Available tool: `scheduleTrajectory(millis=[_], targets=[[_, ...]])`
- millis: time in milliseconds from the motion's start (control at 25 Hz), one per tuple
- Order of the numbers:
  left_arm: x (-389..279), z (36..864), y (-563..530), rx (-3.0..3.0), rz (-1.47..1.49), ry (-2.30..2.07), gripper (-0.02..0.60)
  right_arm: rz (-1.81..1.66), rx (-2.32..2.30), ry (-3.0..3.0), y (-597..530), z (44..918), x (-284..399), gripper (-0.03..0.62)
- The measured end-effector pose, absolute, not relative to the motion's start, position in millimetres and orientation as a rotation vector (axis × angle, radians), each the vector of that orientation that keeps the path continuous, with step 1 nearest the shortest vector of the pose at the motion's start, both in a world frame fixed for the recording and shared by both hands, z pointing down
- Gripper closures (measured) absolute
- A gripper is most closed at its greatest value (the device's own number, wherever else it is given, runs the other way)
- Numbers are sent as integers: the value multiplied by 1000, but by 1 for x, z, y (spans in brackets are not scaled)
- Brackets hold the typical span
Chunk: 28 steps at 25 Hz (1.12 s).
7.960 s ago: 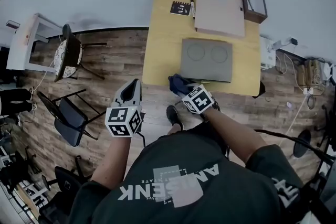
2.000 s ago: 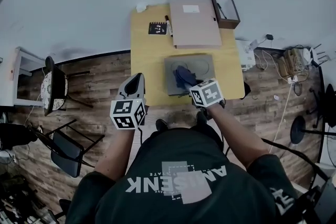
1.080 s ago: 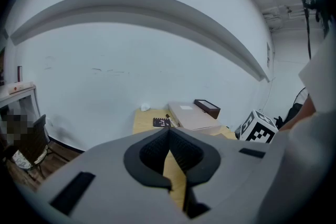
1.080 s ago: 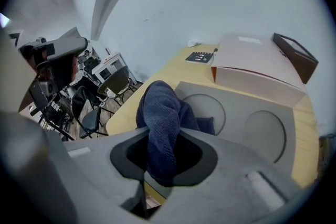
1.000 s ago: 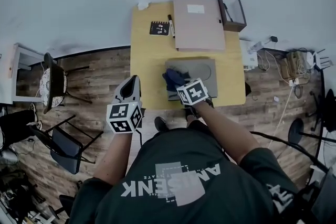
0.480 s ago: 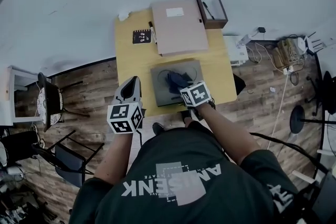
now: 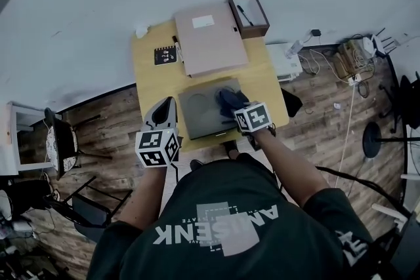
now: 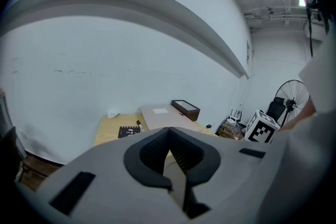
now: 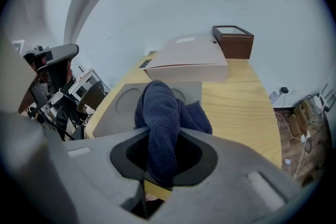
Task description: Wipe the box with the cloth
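Observation:
A flat grey box [image 7: 203, 111] with two round marks on its lid lies on the near half of the yellow table [image 7: 151, 79]. My right gripper [image 7: 244, 112] is shut on a dark blue cloth [image 7: 231, 99] that rests on the box's right part; in the right gripper view the cloth [image 9: 163, 118] bulges out between the jaws over the box [image 9: 131, 107]. My left gripper [image 7: 164, 116] hangs off the table's near left edge, shut with nothing in it [image 8: 169, 165].
A larger beige box [image 7: 209, 41] lies behind the grey one, with a brown open tray [image 7: 249, 14] holding a pen at the back right. A black notebook [image 7: 165, 55] and a marker [image 7: 176, 46] sit at the left. Chairs [image 7: 56, 141] stand on the wooden floor.
The right gripper has slid the cloth across the grey box's lid from its left part over the middle to its right part. The left gripper has stayed put.

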<state>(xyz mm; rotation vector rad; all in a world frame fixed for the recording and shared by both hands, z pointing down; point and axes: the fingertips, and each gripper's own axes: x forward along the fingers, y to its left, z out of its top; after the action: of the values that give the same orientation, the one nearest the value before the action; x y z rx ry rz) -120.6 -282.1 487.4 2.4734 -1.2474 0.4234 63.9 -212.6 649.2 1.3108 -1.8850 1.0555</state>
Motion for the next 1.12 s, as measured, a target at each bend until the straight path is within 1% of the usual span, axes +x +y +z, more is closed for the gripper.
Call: scheduleTrajectory(millis=[320, 560, 680, 840, 1120], targets=[[-107, 485, -289, 2498, 417, -1211, 580, 1050, 1379, -1828, -208, 650, 95, 517], [-110, 484, -288, 2493, 413, -1218, 580, 1029, 1443, -1759, -201, 649, 130, 517], [-115, 484, -288, 2483, 408, -1233, 580, 1011, 1456, -1799, -207, 633, 132, 517], [-130, 483, -287, 2456, 400, -1279, 580, 964, 1391, -1903, -226, 606, 101, 517], [-174, 480, -277, 2361, 375, -1425, 580, 890, 1148, -2108, -263, 581, -1, 517]])
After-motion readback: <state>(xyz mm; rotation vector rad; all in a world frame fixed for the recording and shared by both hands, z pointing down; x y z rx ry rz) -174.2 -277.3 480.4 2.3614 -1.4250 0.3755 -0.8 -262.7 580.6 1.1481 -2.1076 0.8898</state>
